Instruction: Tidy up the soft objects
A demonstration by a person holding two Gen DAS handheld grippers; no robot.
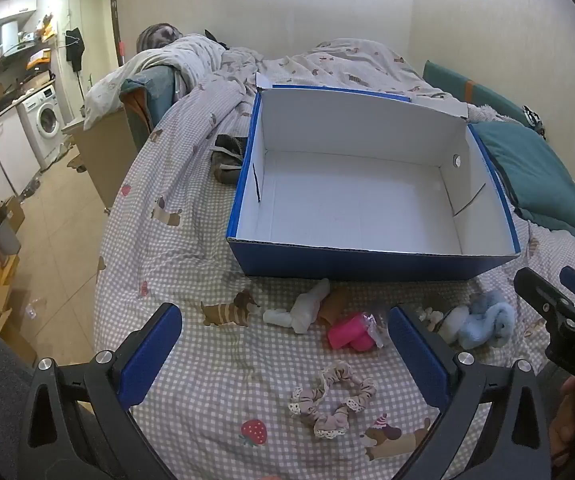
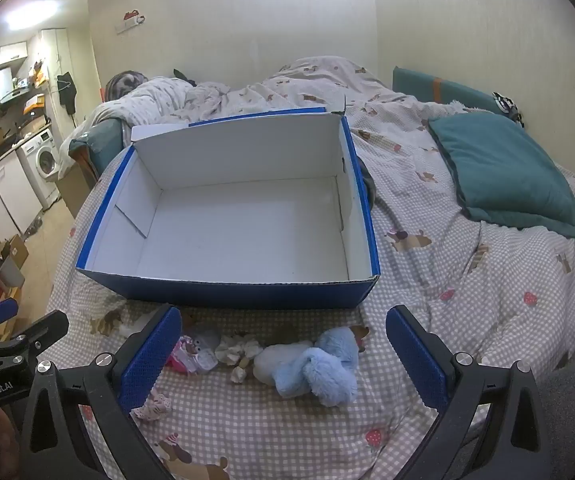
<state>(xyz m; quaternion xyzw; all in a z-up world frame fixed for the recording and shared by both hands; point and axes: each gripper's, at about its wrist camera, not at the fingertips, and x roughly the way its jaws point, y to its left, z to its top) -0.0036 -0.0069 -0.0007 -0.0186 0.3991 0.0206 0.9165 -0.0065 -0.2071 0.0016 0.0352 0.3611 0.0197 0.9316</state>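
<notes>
An open blue box (image 1: 367,268) with a white inside stands empty on the checked bedspread; it also shows in the right wrist view (image 2: 239,298). In front of it lie soft items: a white sock (image 1: 307,312), a pink roll (image 1: 349,336), a light blue fluffy piece (image 1: 485,324) (image 2: 319,368), and a beige scrunchie (image 1: 333,398). My left gripper (image 1: 285,344) is open above the pink roll and scrunchie. My right gripper (image 2: 283,344) is open around the light blue piece and a white scrunchie (image 2: 239,350), touching nothing.
A teal pillow (image 1: 535,176) (image 2: 503,172) lies right of the box. A dark item (image 1: 227,156) sits at the box's left side. The rumpled duvet (image 1: 327,64) is behind. The bed edge drops to the floor (image 1: 59,216) at left, with a kitchen beyond.
</notes>
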